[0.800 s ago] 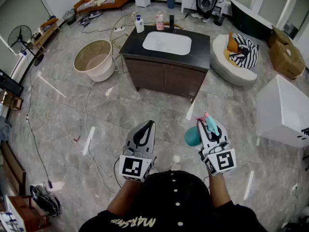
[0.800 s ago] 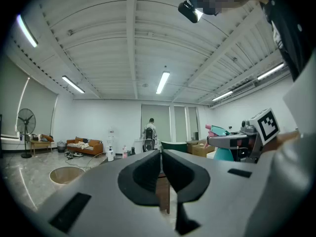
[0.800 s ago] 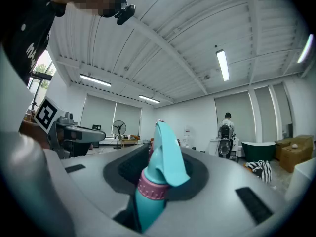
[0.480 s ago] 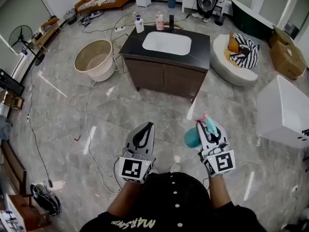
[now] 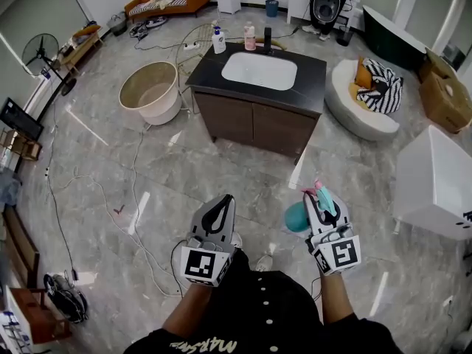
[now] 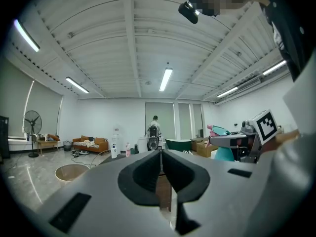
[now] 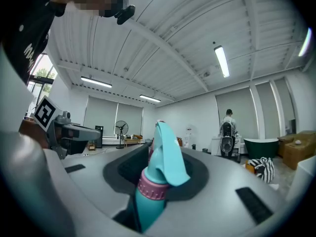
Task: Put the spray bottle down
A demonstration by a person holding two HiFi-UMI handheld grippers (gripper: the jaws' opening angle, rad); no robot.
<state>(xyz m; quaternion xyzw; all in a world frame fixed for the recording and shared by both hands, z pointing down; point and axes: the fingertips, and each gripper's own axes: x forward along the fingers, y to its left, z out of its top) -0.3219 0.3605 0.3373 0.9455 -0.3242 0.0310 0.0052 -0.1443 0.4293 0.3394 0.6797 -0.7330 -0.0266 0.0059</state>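
Observation:
A teal spray bottle (image 5: 296,216) with a pink collar and teal trigger head hangs in the air over the marble floor, with my right gripper (image 5: 322,198) shut on its neck. In the right gripper view the spray bottle (image 7: 159,174) stands upright between the jaws and its head rises above them. My left gripper (image 5: 223,201) is held level beside it, to the left, shut with nothing in it. In the left gripper view its jaws (image 6: 161,154) meet, and the spray bottle (image 6: 225,153) shows at the right.
Ahead stands a dark vanity (image 5: 210,71) with a white sink and two bottles (image 5: 219,40) near the tap. A round beige tub (image 5: 150,91) is to its left, a white box (image 5: 435,175) at right. Cables (image 5: 133,198) trail over the floor.
The head view has shifted slightly, so the vanity sits a bit further right and both grippers sit lower in the frame. The right gripper still holds the bottle.

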